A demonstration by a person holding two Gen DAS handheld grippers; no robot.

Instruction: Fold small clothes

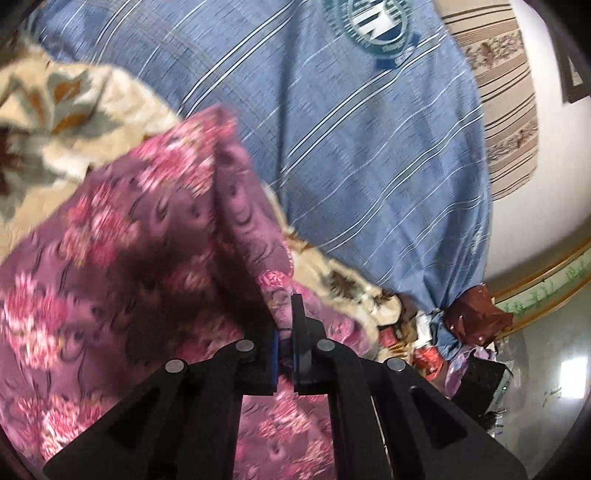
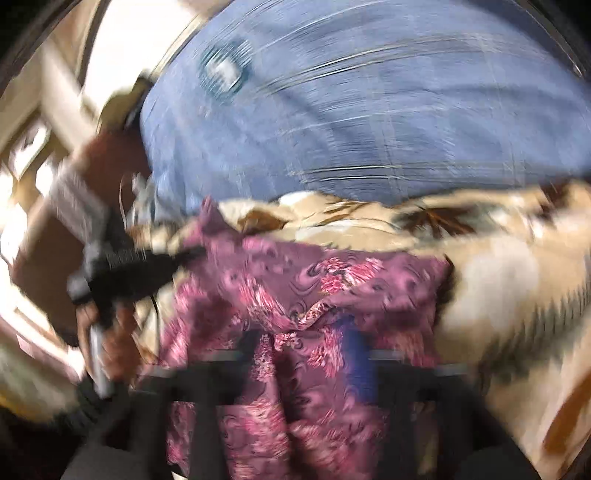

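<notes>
Blue striped sheet (image 1: 369, 155) with a round teal-and-white emblem (image 1: 373, 26) fills the background of both views; a beige blanket (image 1: 62, 122) with brown and grey leaf shapes lies on it, and a striped patterned wall (image 1: 506, 122) shows at far right in the left wrist view. Cluttered small items – a brown-red piece (image 1: 476, 314) and a knotted corner of the sheet – sit low at right there.

Task item: purple floral garment (image 1: 122, 251), pink flowers on mauve, lying on the beige blanket, partly lifted into a raised fold or ridge that runs down toward the left tool.

Left tool (image 1: 286, 332) – pressed together, pinching the garment's fold edge between its black fingers; blue pads show at the inner faces. Cloth bunches up right at the fingertips.

Right wrist view is heavily motion-blurred. Right tool (image 2: 306, 354) has its fingers spread apart, garment cloth (image 2: 295, 295) lying between and under them; a blue pad (image 2: 354, 354) visible on the right finger. No pressing on the cloth visible there – the pads stand off it as far as the blur lets me tell.

At left in that view the left tool's black body (image 2: 125, 269) shows, held by the person's hand (image 2: 107, 332), its tip at the garment's far left corner.
</notes>
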